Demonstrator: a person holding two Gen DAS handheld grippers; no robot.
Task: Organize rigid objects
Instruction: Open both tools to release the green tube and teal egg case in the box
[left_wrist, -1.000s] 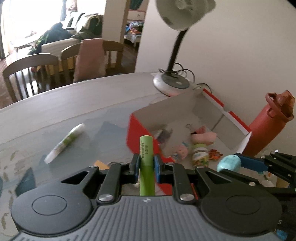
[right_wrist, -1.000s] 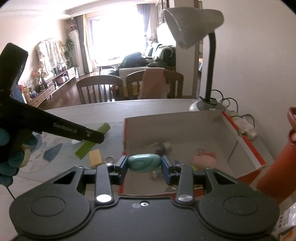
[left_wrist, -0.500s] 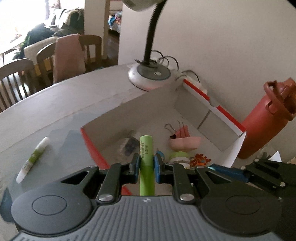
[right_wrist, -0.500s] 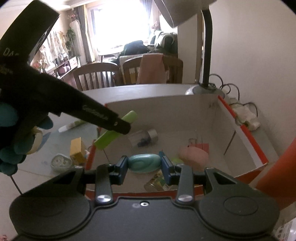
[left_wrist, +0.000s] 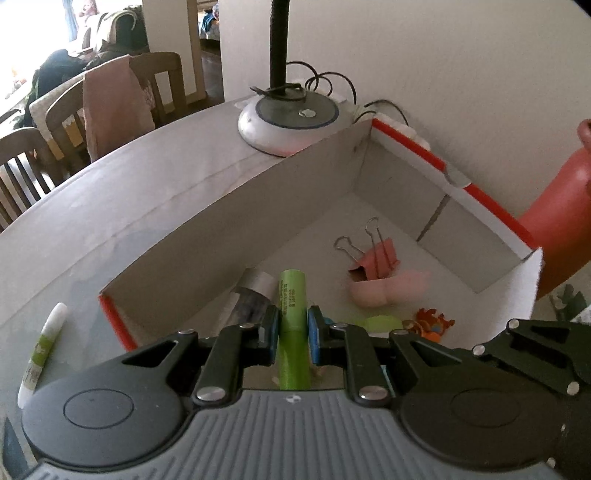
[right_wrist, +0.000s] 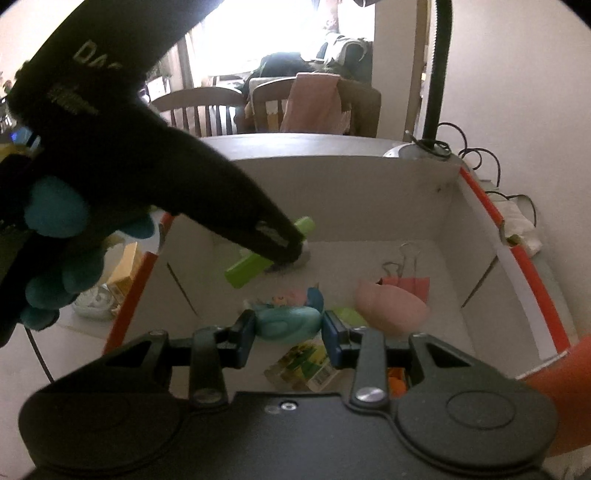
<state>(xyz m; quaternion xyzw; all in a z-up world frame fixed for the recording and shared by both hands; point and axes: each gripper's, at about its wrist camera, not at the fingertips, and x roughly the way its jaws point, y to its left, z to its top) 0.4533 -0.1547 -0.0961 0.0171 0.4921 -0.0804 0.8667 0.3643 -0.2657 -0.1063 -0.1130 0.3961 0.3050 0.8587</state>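
Observation:
My left gripper (left_wrist: 291, 328) is shut on a green tube (left_wrist: 292, 314), held over the near left part of the red-edged white box (left_wrist: 476, 195). In the right wrist view that tube (right_wrist: 251, 264) hangs low inside the box, under the left gripper's black body (right_wrist: 155, 173). My right gripper (right_wrist: 288, 334) is shut on a teal oval object (right_wrist: 290, 321), above the box's near side. On the box floor lie a pink binder clip (left_wrist: 378, 258), a pink oval piece (left_wrist: 391, 288), a small clear vial (left_wrist: 251, 295) and an orange trinket (left_wrist: 430, 321).
A white and green tube (left_wrist: 40, 347) lies on the table left of the box. The lamp base (left_wrist: 288, 122) stands behind the box, a red bottle (left_wrist: 561, 229) at its right. A yellow block (right_wrist: 125, 266) and a white round item (right_wrist: 92, 301) lie outside the box's left wall.
Both grippers have moved forward and down, from the table beside and before the box to over its inside, carrying the green tube and the teal object. The box fills both views.

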